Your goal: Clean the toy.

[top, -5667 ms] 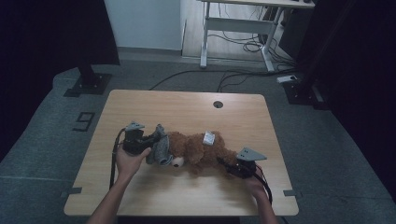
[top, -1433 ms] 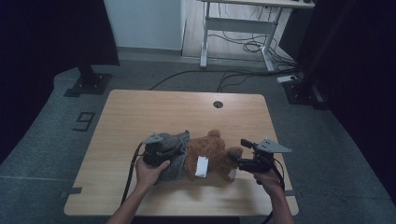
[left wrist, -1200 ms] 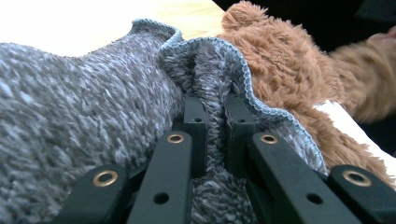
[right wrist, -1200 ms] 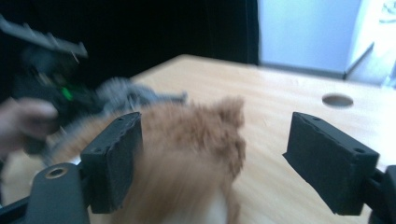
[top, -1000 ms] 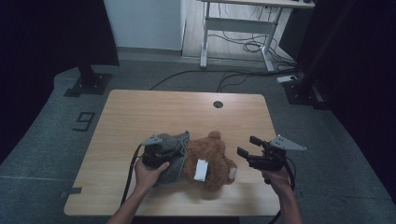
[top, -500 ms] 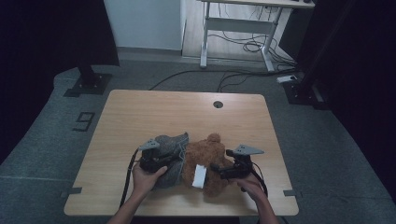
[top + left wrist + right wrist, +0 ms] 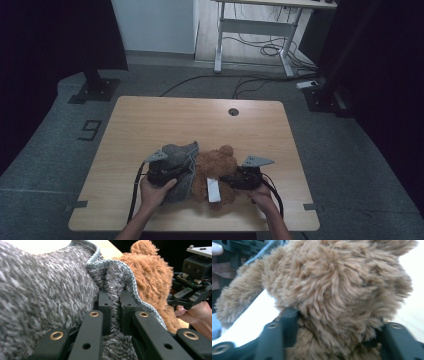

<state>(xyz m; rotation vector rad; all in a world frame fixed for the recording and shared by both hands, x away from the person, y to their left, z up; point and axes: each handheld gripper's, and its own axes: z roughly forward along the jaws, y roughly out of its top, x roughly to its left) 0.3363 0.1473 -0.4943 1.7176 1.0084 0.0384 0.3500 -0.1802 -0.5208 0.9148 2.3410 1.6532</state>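
High view: brown plush bear (image 7: 216, 167) lies near the front edge of the desk (image 7: 200, 120), about mid-width, with the grey knit garment (image 7: 181, 162) touching its left side. White tag (image 7: 213, 190) on the bear faces up.

My left gripper (image 7: 165, 172) has its fingers (image 7: 104, 305) pressed together on the garment's ribbed edge (image 7: 130, 272); in the left gripper view the knit is pinched flat between them. My right gripper (image 7: 240, 178) sits at the bear's right side; its fingers (image 7: 287, 325) have just been closing, with the bear's fur bulging between them. Reads as a grip on the bear, pads sunk into fur.

Likely step: pulling the garment over the bear, not far along.

Risks, judged:
- right fingers may hold only fur, not stuffing, so the bear could slip out under pull
- left pinch is on the thin trim; a hard tug could stretch it or let it slide free
- everything sits close to the front edge, so a slip could drag the bear off the desk
- the trailing cables lie near the plush and might snag
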